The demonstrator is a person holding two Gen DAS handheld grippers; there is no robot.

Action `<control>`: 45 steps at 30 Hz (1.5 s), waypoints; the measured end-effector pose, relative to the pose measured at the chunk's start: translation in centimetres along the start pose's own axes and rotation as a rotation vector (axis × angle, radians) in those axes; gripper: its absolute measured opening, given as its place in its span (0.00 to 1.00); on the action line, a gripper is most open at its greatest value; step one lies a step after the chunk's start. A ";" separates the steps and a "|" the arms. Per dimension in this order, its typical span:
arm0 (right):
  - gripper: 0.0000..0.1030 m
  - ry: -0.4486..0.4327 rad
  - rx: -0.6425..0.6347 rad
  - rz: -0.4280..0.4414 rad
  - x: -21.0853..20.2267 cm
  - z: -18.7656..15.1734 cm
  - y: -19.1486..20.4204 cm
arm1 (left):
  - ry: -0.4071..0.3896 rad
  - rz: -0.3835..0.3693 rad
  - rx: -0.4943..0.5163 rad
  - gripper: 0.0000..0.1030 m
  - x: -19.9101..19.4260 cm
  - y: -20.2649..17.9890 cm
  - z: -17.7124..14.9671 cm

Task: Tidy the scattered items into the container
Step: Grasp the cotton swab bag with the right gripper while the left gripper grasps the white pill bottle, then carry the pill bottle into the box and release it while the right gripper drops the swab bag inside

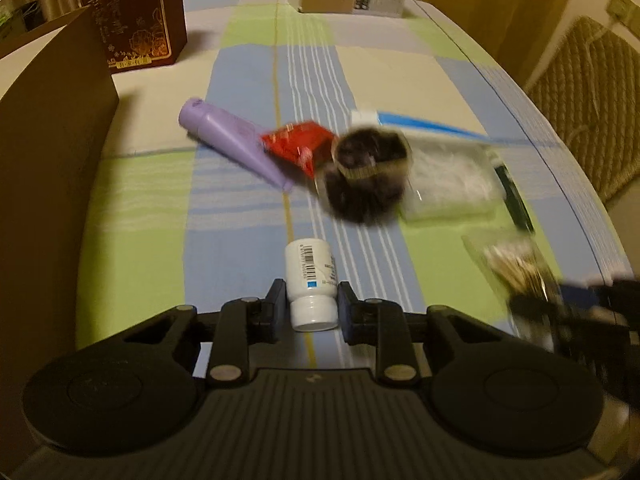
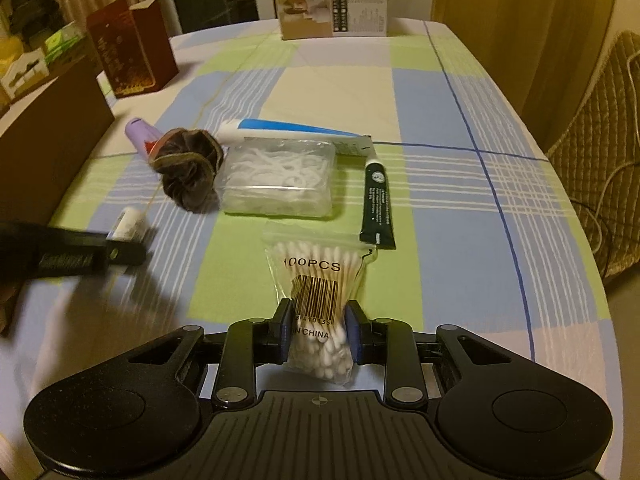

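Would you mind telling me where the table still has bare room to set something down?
The tablecloth lies bare right of the green tube, out to the table edge, and across the far end between the red box and the printed carton. The middle is crowded: the scrunchie, floss box and blue-white tube lie packed together.

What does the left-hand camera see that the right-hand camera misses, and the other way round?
Only the left wrist view shows the red packet clearly, lying beside the purple tube, and the left gripper closed around the white bottle.

Only the right wrist view shows the dark green tube sharply, the "100PCS" print on the cotton swab bag, and the right gripper closed on that bag.

Both show the checked tablecloth, brown scrunchie, clear floss-pick box, blue-and-white tube and dark red carton.
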State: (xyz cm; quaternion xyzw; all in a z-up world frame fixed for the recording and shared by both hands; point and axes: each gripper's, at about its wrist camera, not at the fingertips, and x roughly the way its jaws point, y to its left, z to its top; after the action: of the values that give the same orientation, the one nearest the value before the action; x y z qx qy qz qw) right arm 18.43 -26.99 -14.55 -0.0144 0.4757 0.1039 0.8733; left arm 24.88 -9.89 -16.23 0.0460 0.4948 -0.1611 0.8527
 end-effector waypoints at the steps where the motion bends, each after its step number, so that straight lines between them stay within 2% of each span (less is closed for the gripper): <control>1: 0.29 0.005 -0.006 0.004 -0.1 -0.1 0.1 | 0.007 -0.006 0.006 0.22 -0.5 -0.1 -0.7; 7: 0.25 0.045 0.003 0.083 -1.5 -0.7 1.0 | 0.012 -0.054 -0.011 0.22 -4.0 0.0 -3.4; 14: 0.25 -0.036 -0.035 0.167 -5.9 -0.4 3.7 | -0.080 -0.075 -0.022 0.22 -10.8 1.2 -4.2; 18: 0.25 -0.045 -0.043 0.211 -8.0 -0.4 5.4 | -0.127 -0.055 -0.046 0.22 -14.2 2.7 -4.3; 23: 0.25 -0.033 -0.035 0.308 -9.6 0.6 8.5 | -0.185 -0.026 -0.093 0.22 -18.1 5.3 -4.7; 28: 0.25 -0.039 -0.059 0.432 -11.0 3.2 12.9 | -0.184 0.037 -0.144 0.22 -20.9 9.2 -4.5; 32: 0.25 -0.044 -0.098 0.508 -11.2 5.4 17.1 | -0.190 0.091 -0.154 0.22 -22.5 12.8 -4.0; 36: 0.25 -0.047 -0.140 0.545 -10.6 7.6 21.4 | -0.183 0.117 -0.157 0.22 -23.0 16.2 -2.9; 41: 0.25 -0.042 -0.208 0.533 -8.7 9.5 26.3 | -0.173 0.146 -0.137 0.22 -22.4 19.8 -1.0; 45: 0.25 -0.034 -0.294 0.488 -6.2 10.8 29.2 | -0.151 0.148 -0.131 0.22 -21.0 22.3 0.6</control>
State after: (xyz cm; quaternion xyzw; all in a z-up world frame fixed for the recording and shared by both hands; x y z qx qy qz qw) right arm 18.45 1.89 -1.32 -0.0240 0.4303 0.3792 0.8188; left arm 22.91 15.79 0.26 0.0144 0.4337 -0.0681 0.8984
